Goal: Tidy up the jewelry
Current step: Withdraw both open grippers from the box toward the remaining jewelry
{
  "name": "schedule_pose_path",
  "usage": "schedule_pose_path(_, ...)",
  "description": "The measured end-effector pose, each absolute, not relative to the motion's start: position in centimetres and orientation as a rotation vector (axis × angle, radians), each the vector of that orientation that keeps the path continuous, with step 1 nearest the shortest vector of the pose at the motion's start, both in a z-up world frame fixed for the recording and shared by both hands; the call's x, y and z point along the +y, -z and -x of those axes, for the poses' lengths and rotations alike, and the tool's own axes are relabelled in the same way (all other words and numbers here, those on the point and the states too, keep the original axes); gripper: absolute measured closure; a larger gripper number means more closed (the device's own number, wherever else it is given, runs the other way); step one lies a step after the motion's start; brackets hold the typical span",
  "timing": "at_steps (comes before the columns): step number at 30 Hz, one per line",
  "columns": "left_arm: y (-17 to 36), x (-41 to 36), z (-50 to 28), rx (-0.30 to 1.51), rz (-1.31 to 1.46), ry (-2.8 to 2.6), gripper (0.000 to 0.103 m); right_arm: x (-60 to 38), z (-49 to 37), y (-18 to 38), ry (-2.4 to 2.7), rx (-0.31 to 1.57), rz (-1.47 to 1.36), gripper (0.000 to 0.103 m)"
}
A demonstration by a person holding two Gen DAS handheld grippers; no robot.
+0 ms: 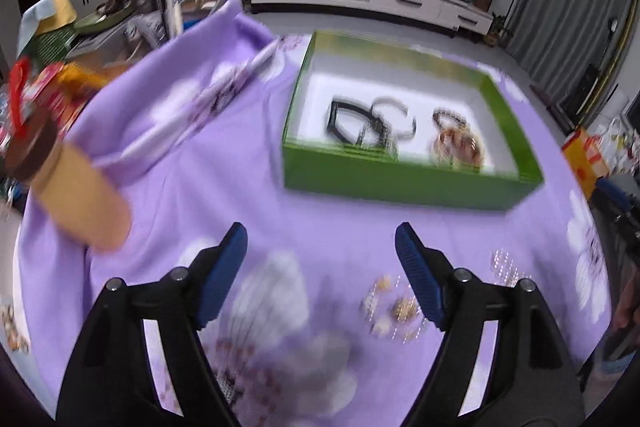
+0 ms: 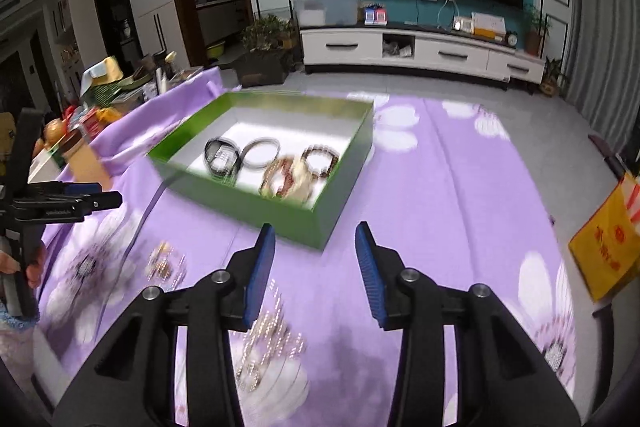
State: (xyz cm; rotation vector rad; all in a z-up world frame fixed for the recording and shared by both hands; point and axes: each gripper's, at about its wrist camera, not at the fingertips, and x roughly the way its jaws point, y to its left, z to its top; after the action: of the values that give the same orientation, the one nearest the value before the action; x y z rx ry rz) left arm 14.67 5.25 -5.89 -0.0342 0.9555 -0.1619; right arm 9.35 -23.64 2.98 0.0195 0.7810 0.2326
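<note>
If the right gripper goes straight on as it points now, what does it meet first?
Probably the near wall of the green box, right ahead of the open right gripper; only cloth lies between, though depth is unclear.

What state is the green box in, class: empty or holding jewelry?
Holding jewelry. The open green box has several bracelets lying on its white floor; more jewelry lies outside.

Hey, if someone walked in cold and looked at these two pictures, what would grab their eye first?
Probably the green box in the middle of the purple flowered cloth, with dark and beaded bracelets lying on its white floor. Next, the two blue-padded claws: the left claw and the right claw both stand open and empty above the cloth. Small sparkly jewelry pieces lie loose on the cloth near them, not yet in the box.
</note>
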Motion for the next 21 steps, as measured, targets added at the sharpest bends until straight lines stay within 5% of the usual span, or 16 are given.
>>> schedule_pose_path(21, 10.6, 5.1, -4.9, 1.031, 0.080, 0.180, 0.025, -19.4, -3.2, 5.5, -0.327, 0.999, -0.016, 0.061)
